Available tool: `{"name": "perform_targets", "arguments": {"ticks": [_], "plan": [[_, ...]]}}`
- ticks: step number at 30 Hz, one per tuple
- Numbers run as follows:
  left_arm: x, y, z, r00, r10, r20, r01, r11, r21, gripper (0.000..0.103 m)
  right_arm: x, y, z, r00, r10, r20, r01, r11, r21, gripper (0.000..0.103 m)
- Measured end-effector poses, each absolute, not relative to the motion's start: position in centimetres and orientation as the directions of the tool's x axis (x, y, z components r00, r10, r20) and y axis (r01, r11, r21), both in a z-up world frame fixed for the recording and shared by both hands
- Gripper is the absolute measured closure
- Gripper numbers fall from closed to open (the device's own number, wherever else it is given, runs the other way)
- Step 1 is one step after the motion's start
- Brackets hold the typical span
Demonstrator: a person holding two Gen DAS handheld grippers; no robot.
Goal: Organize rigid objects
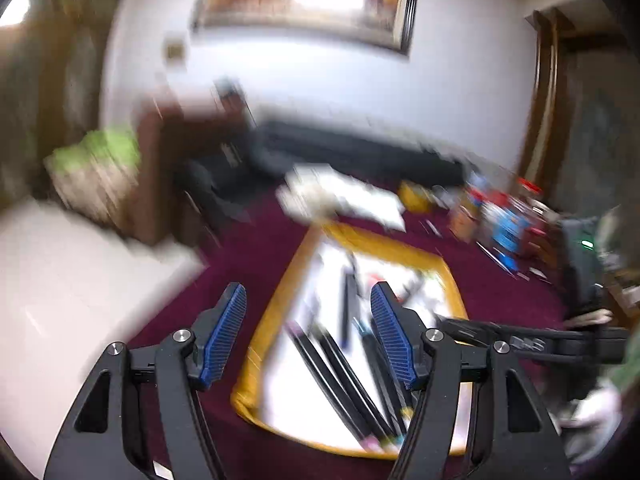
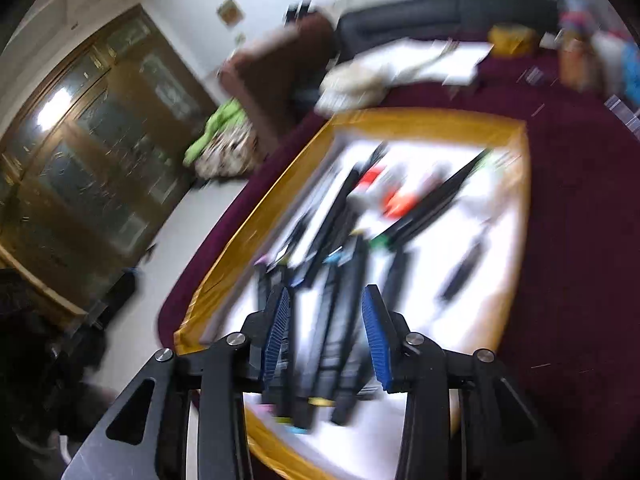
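Both claws, left gripper (image 1: pixel 308 334) and right gripper (image 2: pixel 326 334), hover wide and empty over the dark pens (image 2: pixel 340 280) heaped near the yellow-rimmed tray's (image 2: pixel 432 118) near edge, seemingly poised for sorting.

1. The left gripper (image 1: pixel 308 304) has ribbed blue pads (image 1: pixel 224 336) that look rubbery, on matt black plastic-like arms with shiny metal pivot pins (image 1: pixel 182 335).
2. The right gripper (image 2: pixel 326 308) is built the same way.
3. The tray (image 2: pixel 424 118) has a glossy golden rim and a bright white, smooth floor.
4. The markers (image 2: pixel 348 292) look like black plastic; blur hides any finer finish.
5. The maroon tablecloth (image 2: pixel 580 208) looks matt and soft.
6. The cabinet (image 2: pixel 80 160) is brown wood with reflective glass panes.
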State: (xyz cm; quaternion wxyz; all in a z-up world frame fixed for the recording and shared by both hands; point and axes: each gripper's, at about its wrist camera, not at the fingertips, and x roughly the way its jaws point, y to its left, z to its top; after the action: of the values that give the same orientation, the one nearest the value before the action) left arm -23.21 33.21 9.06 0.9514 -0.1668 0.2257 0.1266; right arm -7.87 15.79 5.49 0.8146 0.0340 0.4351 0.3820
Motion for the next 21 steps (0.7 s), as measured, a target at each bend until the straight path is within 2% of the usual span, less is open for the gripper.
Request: {"name": "perform_targets", "arguments": {"ticks": [2, 4, 5, 6, 7, 8, 10, 12, 13, 15, 17, 18, 19, 21], "plan": [[-25.0, 31.2, 11.0, 0.881, 0.322, -0.346, -0.39, 0.909, -0.147, 0.004, -9.1, 13.6, 6.8, 0.466, 0.603, -0.648, -0.588, 0.758, 0.282, 0.062], [-26.9, 29.5, 12.3, 0.899, 0.382, -0.213, -0.412, 0.903, -0.12, 0.0, -10.4, 11.8, 7.7, 0.581, 0.555, -0.595, -0.561, 0.803, 0.201, 0.037], [-27.9, 28.5, 12.9, 0.92, 0.371, -0.13, -0.387, 0.912, -0.137, 0.0, -11.2, 11.1, 7.9, 0.63, 0.534, -0.564, -0.541, 0.823, 0.175, 0.031], [-28.3, 28.2, 13.1, 0.936, 0.342, -0.088, -0.352, 0.923, -0.154, 0.0, -12.2, 10.1, 7.9, 0.69, 0.503, -0.521, -0.507, 0.849, 0.147, 0.024], [-28.2, 27.7, 13.4, 0.967, 0.251, -0.05, -0.256, 0.947, -0.195, 0.0, -12.9, 9.5, 7.7, 0.726, 0.478, -0.495, -0.482, 0.866, 0.13, 0.022], [-27.7, 27.7, 13.6, 0.979, 0.198, -0.056, -0.205, 0.954, -0.217, 0.0, -13.2, 8.9, 7.5, 0.745, 0.459, -0.484, -0.464, 0.878, 0.117, 0.022], [-24.8, 27.4, 14.1, 0.985, 0.044, -0.168, -0.093, 0.95, -0.298, 0.0, -13.1, 8.4, 7.3, 0.748, 0.443, -0.494, -0.455, 0.884, 0.105, 0.022], [-22.9, 26.7, 14.2, 0.965, 0.019, -0.263, -0.106, 0.942, -0.319, 0.0, -13.4, 7.8, 7.0, 0.744, 0.431, -0.511, -0.445, 0.89, 0.102, 0.022], [-22.3, 25.9, 14.3, 0.951, 0.067, -0.3, -0.159, 0.943, -0.292, 0.0, -13.7, 7.2, 6.6, 0.75, 0.424, -0.507, -0.435, 0.894, 0.104, 0.023], [-22.8, 24.6, 14.6, 0.949, 0.151, -0.275, -0.22, 0.945, -0.242, 0.0, -14.4, 6.6, 6.4, 0.762, 0.415, -0.498, -0.422, 0.9, 0.103, 0.022], [-24.6, 22.8, 15.2, 0.96, 0.228, -0.165, -0.255, 0.952, -0.169, 0.0, -14.8, 6.1, 6.2, 0.763, 0.414, -0.496, -0.42, 0.901, 0.107, 0.022], [-25.2, 22.3, 15.3, 0.959, 0.249, -0.138, -0.269, 0.952, -0.145, 0.0, -14.8, 6.1, 6.1, 0.761, 0.414, -0.499, -0.418, 0.902, 0.111, 0.022], [-25.1, 21.9, 15.4, 0.956, 0.254, -0.144, -0.273, 0.953, -0.13, 0.0, -14.9, 6.2, 6.0, 0.76, 0.415, -0.5, -0.418, 0.901, 0.113, 0.022], [-23.4, 22.1, 15.3, 0.95, 0.179, -0.257, -0.222, 0.964, -0.146, 0.0, -15.0, 6.5, 5.8, 0.76, 0.417, -0.498, -0.421, 0.9, 0.111, 0.022]]}}
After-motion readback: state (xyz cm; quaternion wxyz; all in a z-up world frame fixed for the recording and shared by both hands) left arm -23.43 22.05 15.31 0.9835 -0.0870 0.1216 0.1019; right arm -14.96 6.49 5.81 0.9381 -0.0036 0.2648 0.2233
